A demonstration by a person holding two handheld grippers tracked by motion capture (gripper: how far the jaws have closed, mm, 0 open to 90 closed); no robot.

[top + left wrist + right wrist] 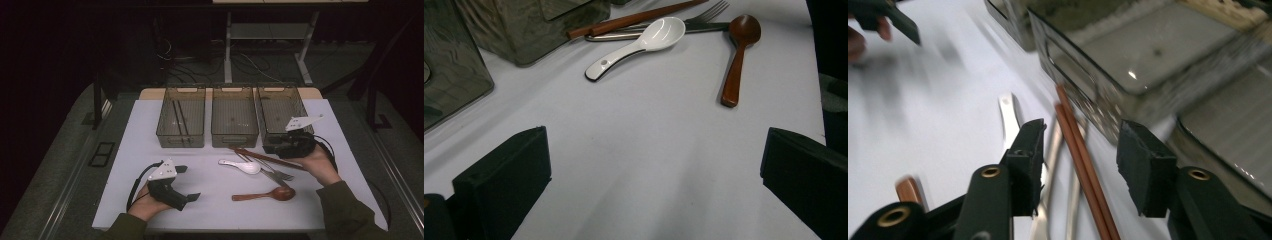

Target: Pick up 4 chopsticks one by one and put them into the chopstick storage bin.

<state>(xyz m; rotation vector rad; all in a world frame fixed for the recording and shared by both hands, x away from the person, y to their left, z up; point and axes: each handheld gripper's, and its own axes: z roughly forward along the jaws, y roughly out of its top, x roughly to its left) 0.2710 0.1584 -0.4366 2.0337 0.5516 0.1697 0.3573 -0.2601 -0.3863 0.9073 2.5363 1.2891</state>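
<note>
My right gripper [289,148] [1084,162] hangs low over the thick end of a pair of brown chopsticks [265,158] [1074,137], just in front of the right bin. Its jaws stand apart on either side of the chopsticks, and the pads touch nothing. Beside the chopsticks lie a metal fork and knife [274,173] [1010,117]. Left of those sits a white ceramic spoon [242,166] [644,42], and nearer the front a wooden spoon [267,195] [736,55]. My left gripper [188,183] [651,175] rests at the front left, open and empty.
Three clear bins stand in a row at the back of the white mat: the left bin [180,140] holds dark chopsticks [178,116], while the middle bin [234,139] and the right bin [278,88] look bare. The mat's front edge [210,227] runs close to both hands.
</note>
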